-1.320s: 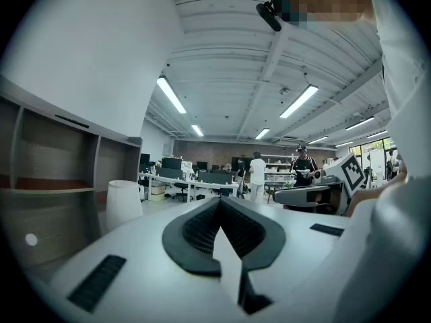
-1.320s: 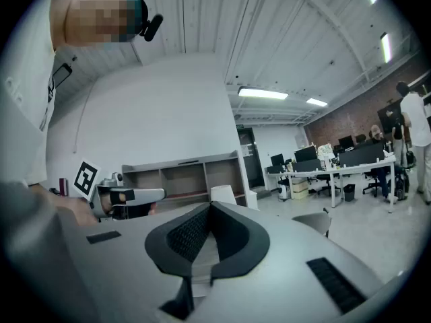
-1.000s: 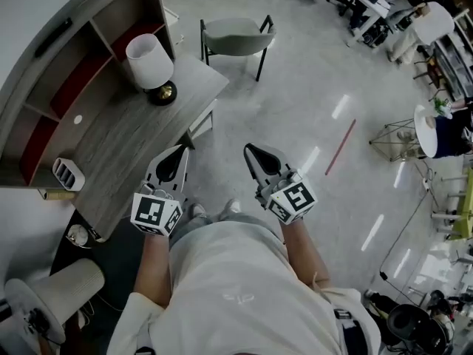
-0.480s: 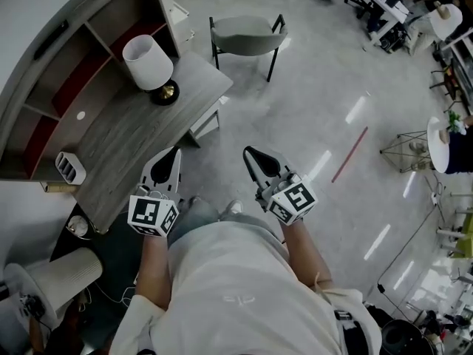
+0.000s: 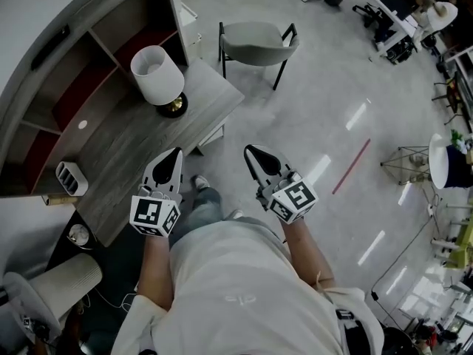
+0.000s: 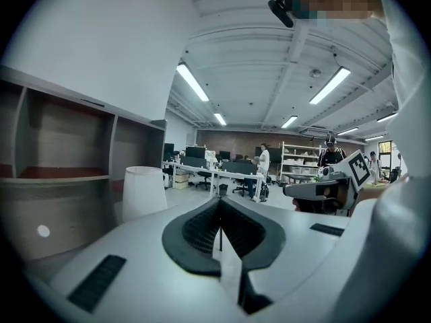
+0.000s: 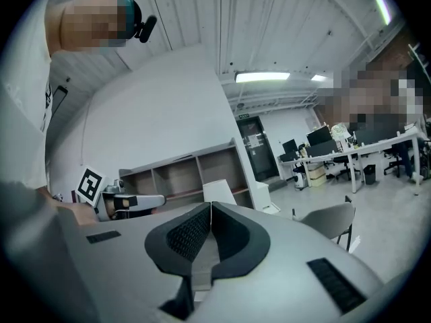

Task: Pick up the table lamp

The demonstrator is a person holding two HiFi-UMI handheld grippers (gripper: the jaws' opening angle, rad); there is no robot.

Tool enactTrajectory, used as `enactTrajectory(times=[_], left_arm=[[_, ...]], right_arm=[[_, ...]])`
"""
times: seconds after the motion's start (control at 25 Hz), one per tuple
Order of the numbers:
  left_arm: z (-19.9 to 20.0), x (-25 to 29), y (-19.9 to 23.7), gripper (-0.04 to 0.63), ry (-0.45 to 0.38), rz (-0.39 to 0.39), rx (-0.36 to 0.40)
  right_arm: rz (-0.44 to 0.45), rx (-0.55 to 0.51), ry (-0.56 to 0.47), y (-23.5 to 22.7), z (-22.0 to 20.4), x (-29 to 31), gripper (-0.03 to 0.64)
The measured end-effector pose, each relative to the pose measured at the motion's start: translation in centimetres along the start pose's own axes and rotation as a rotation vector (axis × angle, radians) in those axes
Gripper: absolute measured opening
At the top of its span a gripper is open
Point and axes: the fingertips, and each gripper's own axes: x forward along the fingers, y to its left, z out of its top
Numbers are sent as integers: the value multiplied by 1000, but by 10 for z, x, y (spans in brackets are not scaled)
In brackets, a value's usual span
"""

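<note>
The table lamp (image 5: 160,78), a white shade on a round brass and black base, stands upright near the far end of the wooden desk (image 5: 126,161). In the left gripper view its shade (image 6: 143,192) shows left of the jaws; the right gripper view shows the shade (image 7: 219,192) just past its jaw tips. My left gripper (image 5: 174,154) hangs shut and empty over the desk's near edge, well short of the lamp. My right gripper (image 5: 251,151) is shut and empty too, over the floor to the right.
A shelf unit (image 5: 70,72) backs the desk. On the desk lies a white slotted box (image 5: 72,177). A grey chair (image 5: 257,41) stands beyond the desk's end. A round white bin (image 5: 63,281) sits on the floor at left. Office desks (image 5: 369,6) stand far right.
The person has stepped toward the desk; the lamp and desk now lie nearer both grippers. Both grippers stayed shut and kept their spacing.
</note>
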Motion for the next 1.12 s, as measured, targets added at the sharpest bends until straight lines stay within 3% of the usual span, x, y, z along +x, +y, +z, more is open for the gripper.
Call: enactTrajectory(times=[0.4, 0.56, 0.84, 1.12], left_arm=[[18, 37, 120, 15, -29, 16, -37], [16, 40, 157, 15, -31, 40, -86], [14, 43, 192, 17, -8, 89, -136], [13, 55, 219, 17, 44, 200, -165]], right_arm=[[0, -44, 23, -14, 26, 127, 31], [17, -48, 37, -15, 26, 165, 31], [45, -31, 73, -20, 16, 206, 31], [113, -8, 106, -38, 11, 235, 31]])
